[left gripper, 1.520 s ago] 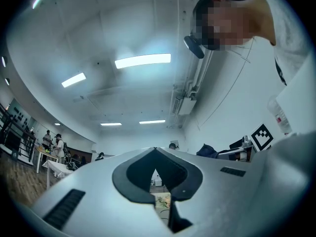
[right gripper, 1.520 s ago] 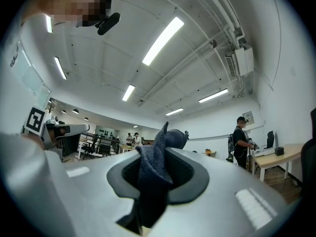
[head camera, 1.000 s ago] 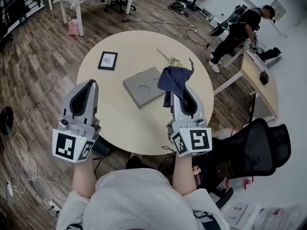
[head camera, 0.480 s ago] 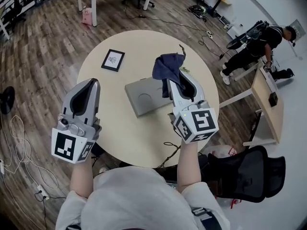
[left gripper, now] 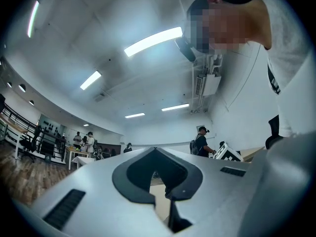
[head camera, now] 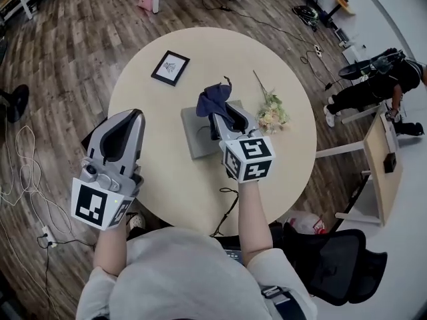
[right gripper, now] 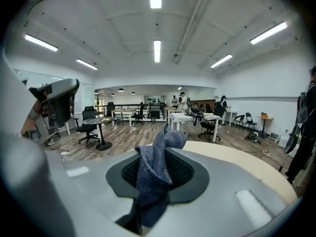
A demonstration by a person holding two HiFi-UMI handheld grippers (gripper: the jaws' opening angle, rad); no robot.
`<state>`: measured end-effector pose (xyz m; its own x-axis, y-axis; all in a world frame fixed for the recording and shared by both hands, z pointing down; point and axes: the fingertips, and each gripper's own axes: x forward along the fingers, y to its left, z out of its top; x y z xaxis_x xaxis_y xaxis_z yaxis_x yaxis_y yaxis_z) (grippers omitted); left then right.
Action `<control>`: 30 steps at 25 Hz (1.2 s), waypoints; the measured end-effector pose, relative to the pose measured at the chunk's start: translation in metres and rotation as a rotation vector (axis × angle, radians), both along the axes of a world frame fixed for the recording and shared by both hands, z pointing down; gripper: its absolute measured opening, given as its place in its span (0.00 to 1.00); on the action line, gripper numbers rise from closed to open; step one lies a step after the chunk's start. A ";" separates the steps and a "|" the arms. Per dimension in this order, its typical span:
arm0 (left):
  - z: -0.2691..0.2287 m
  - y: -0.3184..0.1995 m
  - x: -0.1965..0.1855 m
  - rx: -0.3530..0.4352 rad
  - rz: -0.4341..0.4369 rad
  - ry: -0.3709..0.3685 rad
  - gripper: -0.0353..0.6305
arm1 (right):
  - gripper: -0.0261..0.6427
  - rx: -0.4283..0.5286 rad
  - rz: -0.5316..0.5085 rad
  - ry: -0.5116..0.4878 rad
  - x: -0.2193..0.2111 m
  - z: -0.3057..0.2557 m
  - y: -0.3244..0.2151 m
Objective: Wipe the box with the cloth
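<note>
One round beige table (head camera: 220, 52) carries three loose things: one flat grey box (head camera: 195, 137) near its middle, one small black-framed picture (head camera: 170, 67) towards the far left, and one bunch of pale flowers (head camera: 271, 114) just right of the box. There are two hand-held grippers, each with one marker cube. The right gripper (head camera: 217, 115) reaches over the box, its jaws clenched on the one dark blue cloth (head camera: 212, 99). The jaws have just been easing apart slightly, yet the cloth stays pinched between them, bunched up above the tips. The cloth hangs over the box's far edge; whether it touches the box cannot be told. The left gripper (head camera: 131, 117) hovers over the table's left rim, jaws together and empty.
</note>
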<state>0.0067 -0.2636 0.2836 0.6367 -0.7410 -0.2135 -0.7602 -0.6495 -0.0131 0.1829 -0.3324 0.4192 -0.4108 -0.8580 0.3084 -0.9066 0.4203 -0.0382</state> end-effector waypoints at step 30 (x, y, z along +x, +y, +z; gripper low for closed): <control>0.039 -0.013 -0.021 -0.113 -0.128 -0.040 0.06 | 0.37 -0.457 -0.120 0.141 -0.056 0.192 -0.056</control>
<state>-0.0142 -0.2763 0.3229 0.5419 -0.8344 -0.1006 -0.8372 -0.5464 0.0222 0.1268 -0.3889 0.6113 -0.4257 -0.5711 0.7019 -0.8624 0.4910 -0.1236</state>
